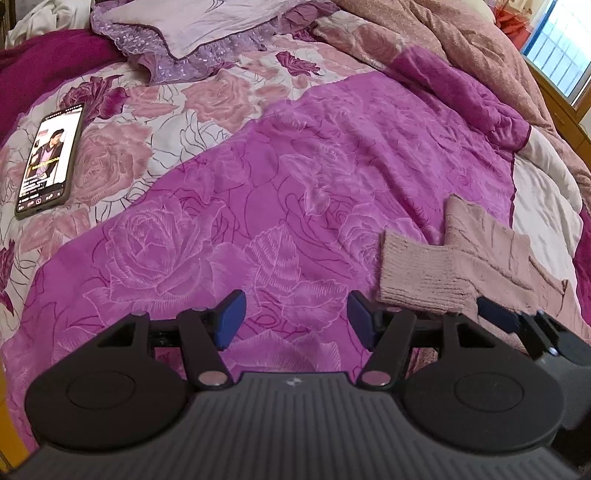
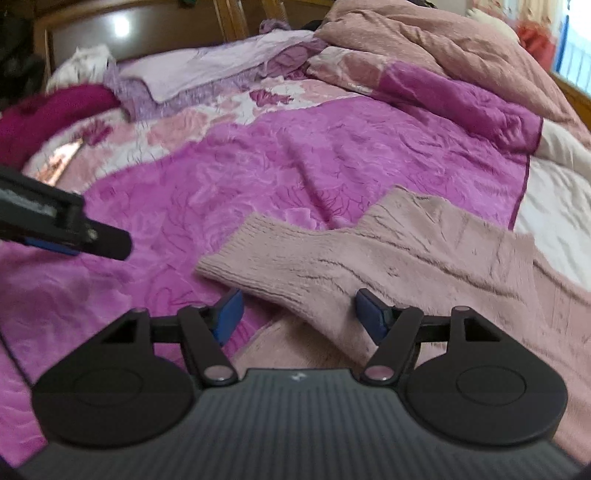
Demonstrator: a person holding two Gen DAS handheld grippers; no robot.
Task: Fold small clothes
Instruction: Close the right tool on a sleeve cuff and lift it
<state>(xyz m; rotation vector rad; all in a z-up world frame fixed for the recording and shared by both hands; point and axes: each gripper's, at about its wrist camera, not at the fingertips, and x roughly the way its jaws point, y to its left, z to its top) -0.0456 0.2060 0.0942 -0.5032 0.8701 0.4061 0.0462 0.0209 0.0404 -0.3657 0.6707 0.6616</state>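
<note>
The right tongs [image 2: 297, 314] stand wide, holding nothing, with the ribbed cuff of a dusty-pink knitted garment [image 2: 388, 254] lying between their blue pads [image 2: 229, 315] but not pinched. The left tongs [image 1: 295, 319] are equally wide and empty over bare purple blanket [image 1: 258, 166], just beside the cuff's end; in the right wrist view their tip shows at the left, apart from the knit. The garment lies on the bed toward its right side, with the sleeve-like piece reaching toward the bed's left edge and the wider body spreading toward the right edge and the near edge under the right tongs. The sleeve's long axis runs roughly across the bed, slanting slightly away, cuff end pointing left; how far the body extends near the tongs is hidden. The likely trouble, as I judge it, is in the grab: the plush blanket under the knit is soft and wrinkled, so tongs closing low could catch blanket along with the cuff and drag both. A pinch on only the top layer of the cuff could let the sleeve open or twist when lifted, giving a crooked fold. The knit looks thick and fuzzy, so it may spring back out of a fold. A phone [image 1: 48, 162] with its screen lit lies near the bed's far left part, well apart, and a lilac pillow [image 1: 192, 29] and pink quilt [image 1: 461, 48] lie toward the head.
</note>
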